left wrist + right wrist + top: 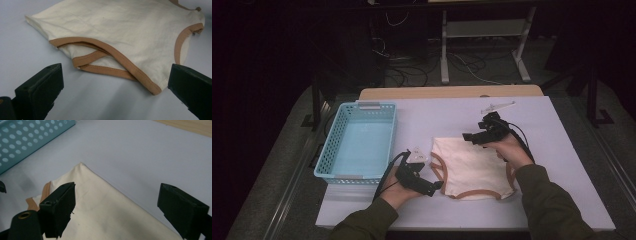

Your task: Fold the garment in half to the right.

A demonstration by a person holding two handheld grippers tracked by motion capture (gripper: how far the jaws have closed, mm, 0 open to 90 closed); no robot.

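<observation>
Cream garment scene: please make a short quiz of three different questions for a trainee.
1. True or false: the left gripper holds the garment.
2. The basket lies on which side of the garment in the high view: A left, B right?
3. What colour is the garment's trim?

Key: 1 false, its jaws stand open just short of the garment. 2 A. 3 brown. The right gripper is also open, over the far edge.

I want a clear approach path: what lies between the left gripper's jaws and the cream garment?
Nothing: in the left gripper view, bare white tabletop separates the open left gripper from the garment.
</observation>
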